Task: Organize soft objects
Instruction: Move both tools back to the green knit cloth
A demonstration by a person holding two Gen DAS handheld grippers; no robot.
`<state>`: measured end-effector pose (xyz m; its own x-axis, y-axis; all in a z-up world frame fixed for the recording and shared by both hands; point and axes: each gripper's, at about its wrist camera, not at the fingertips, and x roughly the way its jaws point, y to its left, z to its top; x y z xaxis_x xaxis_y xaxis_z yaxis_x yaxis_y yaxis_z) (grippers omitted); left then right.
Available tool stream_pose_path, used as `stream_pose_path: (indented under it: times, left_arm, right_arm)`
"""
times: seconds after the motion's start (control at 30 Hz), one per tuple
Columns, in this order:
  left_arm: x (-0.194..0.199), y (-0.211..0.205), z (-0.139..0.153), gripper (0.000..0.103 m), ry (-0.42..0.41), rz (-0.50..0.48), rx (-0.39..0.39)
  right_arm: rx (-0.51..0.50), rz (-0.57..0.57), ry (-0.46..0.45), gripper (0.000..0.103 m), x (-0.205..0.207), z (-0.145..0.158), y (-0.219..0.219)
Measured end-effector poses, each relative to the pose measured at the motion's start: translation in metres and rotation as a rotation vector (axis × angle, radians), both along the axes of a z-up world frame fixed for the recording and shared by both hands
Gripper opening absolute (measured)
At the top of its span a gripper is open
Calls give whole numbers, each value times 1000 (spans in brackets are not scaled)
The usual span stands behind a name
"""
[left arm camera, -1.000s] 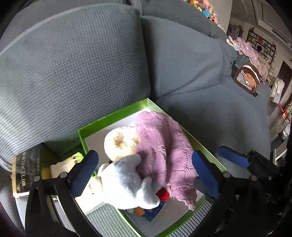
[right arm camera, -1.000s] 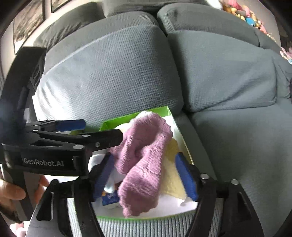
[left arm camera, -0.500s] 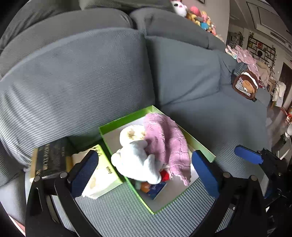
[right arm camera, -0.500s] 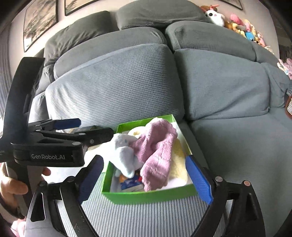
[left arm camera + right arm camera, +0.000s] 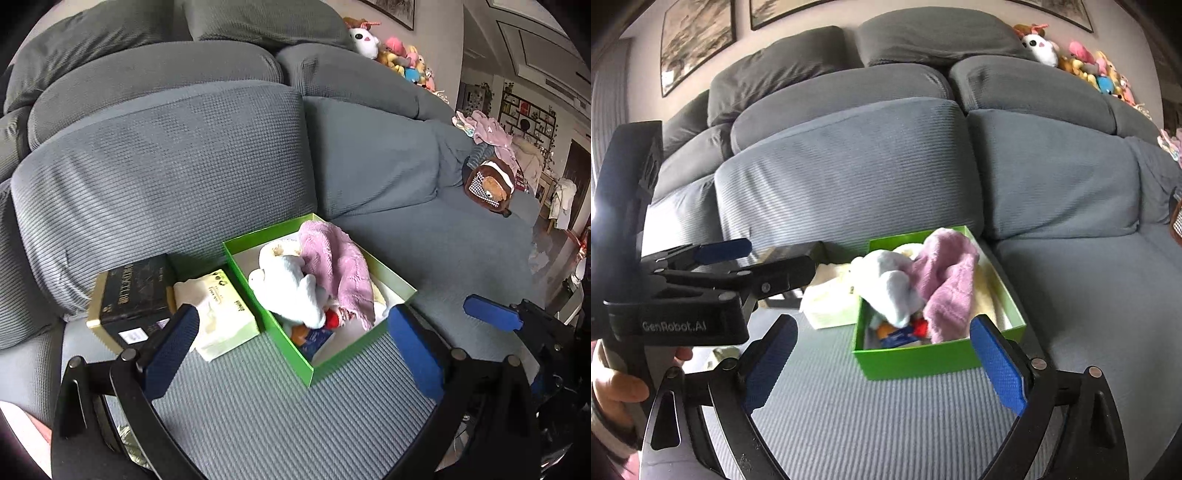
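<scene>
A green box sits on the grey sofa seat. Inside lie a pink knitted cloth, a white plush toy and small colourful items beneath them. My left gripper hovers in front of the box, open and holding nothing. My right gripper is likewise open in front of the box, with nothing between its blue pads. The left gripper also shows at the left of the right wrist view.
A black box and a pale tissue pack lie left of the green box. Sofa back cushions rise behind. Plush toys line the sofa top; a brown bag and pink clothes lie far right. A hand grips the left tool.
Both grippers have drawn back and upward from the green box. The right jaws, earlier straddling the pink cloth, have widened; cloth and plush stay in the box.
</scene>
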<state>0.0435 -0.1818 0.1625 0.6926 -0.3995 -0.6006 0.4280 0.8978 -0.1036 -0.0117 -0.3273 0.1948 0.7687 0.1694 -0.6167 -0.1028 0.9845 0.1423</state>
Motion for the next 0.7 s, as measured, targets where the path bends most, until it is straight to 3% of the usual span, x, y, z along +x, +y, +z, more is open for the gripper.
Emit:
stream_pose_path:
  times: [0.3, 0.57, 0.7]
  left_arm:
    - [-38, 28, -12, 102, -14, 45, 9]
    - [-54, 90, -58, 102, 105, 166, -31]
    - [-57, 135, -86, 102, 168, 272, -35]
  right_arm:
    - [-15, 50, 2, 95, -20, -4, 32]
    - [-41, 166, 75, 95, -22, -36, 80]
    - [-35, 217, 116, 95, -21, -54, 103]
